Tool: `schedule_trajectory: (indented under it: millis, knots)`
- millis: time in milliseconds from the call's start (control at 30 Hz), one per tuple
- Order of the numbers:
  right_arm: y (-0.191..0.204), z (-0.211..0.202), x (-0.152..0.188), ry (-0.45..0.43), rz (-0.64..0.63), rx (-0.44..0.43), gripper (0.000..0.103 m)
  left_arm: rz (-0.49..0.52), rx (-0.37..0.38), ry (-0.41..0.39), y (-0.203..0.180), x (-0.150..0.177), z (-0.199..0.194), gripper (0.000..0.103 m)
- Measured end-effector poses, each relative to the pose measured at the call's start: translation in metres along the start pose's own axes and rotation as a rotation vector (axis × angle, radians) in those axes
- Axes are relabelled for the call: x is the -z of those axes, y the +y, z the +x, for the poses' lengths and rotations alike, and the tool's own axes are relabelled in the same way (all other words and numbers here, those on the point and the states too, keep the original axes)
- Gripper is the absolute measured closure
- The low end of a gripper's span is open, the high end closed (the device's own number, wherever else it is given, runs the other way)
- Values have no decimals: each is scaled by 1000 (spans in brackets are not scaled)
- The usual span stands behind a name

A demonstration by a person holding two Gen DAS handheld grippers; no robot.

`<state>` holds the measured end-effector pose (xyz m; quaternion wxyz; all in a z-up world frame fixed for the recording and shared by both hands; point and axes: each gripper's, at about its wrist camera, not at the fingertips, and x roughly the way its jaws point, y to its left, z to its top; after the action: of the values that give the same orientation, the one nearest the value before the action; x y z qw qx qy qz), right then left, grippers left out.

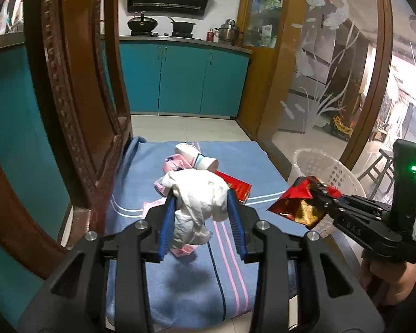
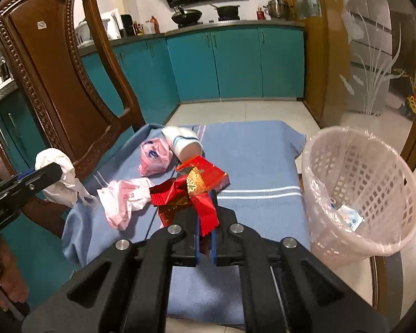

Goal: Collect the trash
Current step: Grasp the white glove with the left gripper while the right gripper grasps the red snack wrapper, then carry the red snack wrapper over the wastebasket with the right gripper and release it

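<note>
Here both grippers tilt downward above the blue cloth [image 2: 249,152]: left gripper [image 1: 199,208] grasps crumpled white tissue [image 1: 199,194], right gripper [image 2: 205,222] is clenched on a red wrapper [image 2: 191,194].

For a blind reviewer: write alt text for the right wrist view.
The right tongs pinch a crumpled red foil wrapper above a blue cloth strewn with pink bags, a paper cup and a red box. A lined white basket stands right; the left tongs hold white tissue.
</note>
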<state>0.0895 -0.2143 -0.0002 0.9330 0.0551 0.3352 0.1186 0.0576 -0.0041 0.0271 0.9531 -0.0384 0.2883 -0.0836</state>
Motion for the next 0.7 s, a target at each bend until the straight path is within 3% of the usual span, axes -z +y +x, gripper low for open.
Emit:
schedule_trajectory:
  millis: [700]
  knots:
    - [4, 6, 3, 26, -19, -2, 96, 19, -6, 34, -5, 1, 12, 66]
